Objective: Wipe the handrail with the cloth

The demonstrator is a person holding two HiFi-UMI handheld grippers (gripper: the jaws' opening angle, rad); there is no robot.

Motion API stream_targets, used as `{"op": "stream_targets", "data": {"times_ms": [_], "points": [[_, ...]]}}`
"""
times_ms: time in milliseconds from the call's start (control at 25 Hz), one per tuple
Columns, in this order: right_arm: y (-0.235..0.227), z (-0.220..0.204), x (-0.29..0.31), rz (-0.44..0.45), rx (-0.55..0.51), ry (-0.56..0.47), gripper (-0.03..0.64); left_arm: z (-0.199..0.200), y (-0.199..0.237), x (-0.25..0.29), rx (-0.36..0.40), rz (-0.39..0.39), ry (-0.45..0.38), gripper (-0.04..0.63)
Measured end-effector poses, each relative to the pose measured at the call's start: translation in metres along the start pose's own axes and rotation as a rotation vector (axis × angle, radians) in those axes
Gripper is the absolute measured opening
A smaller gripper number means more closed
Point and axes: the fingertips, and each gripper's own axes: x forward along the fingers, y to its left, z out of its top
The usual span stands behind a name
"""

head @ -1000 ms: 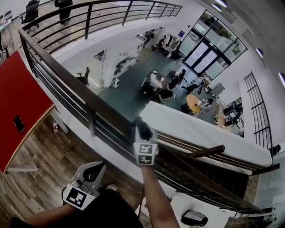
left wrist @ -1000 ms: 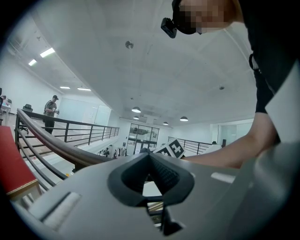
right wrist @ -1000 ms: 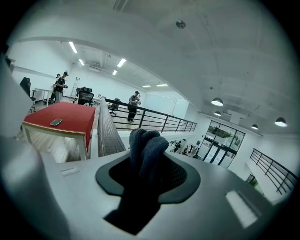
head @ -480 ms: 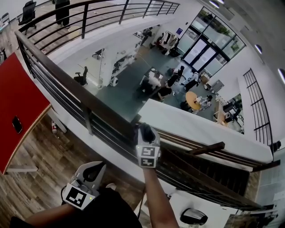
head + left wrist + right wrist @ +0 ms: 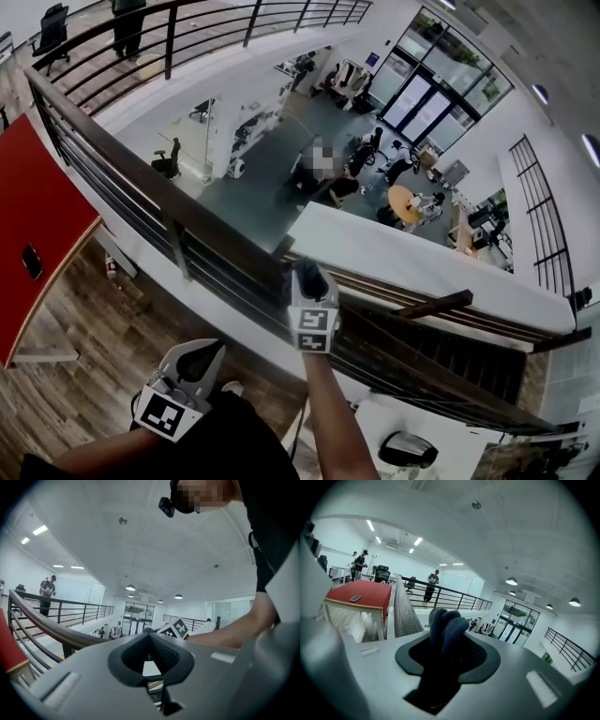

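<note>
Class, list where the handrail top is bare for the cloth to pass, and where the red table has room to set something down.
The handrail is bare from the right gripper and its cloth up to the far corner. The red table is bare around the dark phone. It is crowded only at the cloth.

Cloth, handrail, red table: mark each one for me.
cloth (image 5: 445, 623), right gripper view, on its bunched dark end.
handrail (image 5: 404, 613), right gripper view, on its flat top face.
red table (image 5: 42, 187), head view, on the bare red top.
</note>
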Motion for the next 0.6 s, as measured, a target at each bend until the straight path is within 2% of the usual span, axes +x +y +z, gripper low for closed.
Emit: {"op": "stream_targets", "data": {"times_ms": [600], "points": [[-0.027,-0.017,-0.024,-0.049,-0.009,-0.008,0.141,-0.016,-0.031,0.0,-0.021,-0.027,0.001,-0.003]]}}
